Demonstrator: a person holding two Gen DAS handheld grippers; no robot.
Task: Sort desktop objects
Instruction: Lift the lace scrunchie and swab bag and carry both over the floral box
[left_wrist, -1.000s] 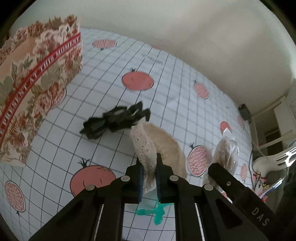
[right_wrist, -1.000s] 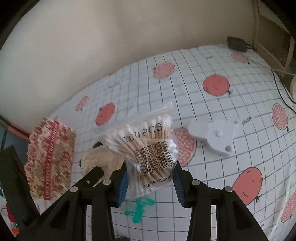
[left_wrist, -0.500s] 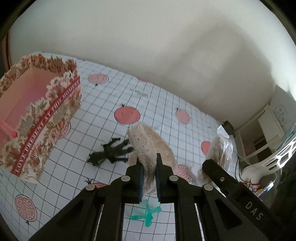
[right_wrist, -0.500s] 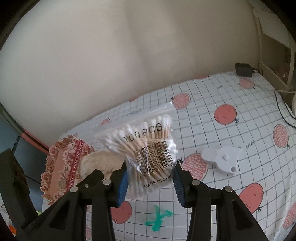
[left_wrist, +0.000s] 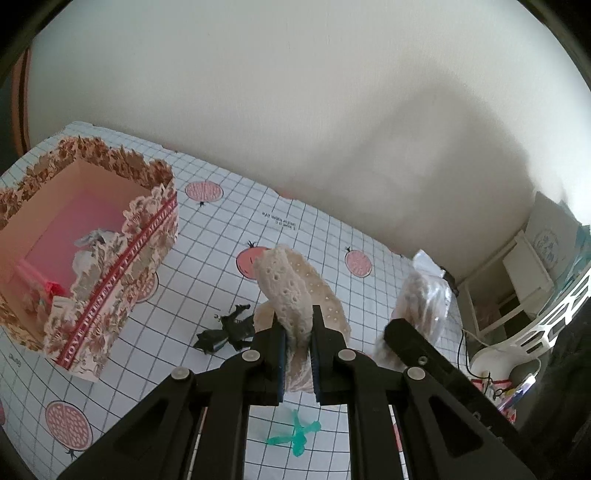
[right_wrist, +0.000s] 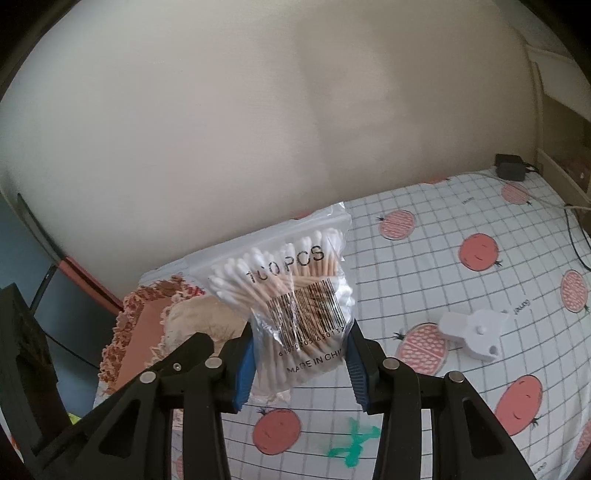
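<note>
Pinching a cream lace pad (left_wrist: 291, 291) in the left claw (left_wrist: 298, 328), clenched tight on its lower edge, lifted above the tabletop (left_wrist: 229, 236). Gripping a swab bag (right_wrist: 295, 295) by its sides in the right claw (right_wrist: 301, 354), raised too. Floral box (left_wrist: 110, 280) standing at left, black clip (left_wrist: 225, 330) and green mark (left_wrist: 295, 437) lying below.

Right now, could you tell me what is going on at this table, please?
A person is sorting desk items with a handheld gripper in each hand. The left gripper is shut on a cream lace-edged cloth item, held above the tablecloth. The right gripper is clamped on a bag of cotton swabs. The floral box stands open with some things inside. A black item and a white plastic piece lie on the table.
</note>
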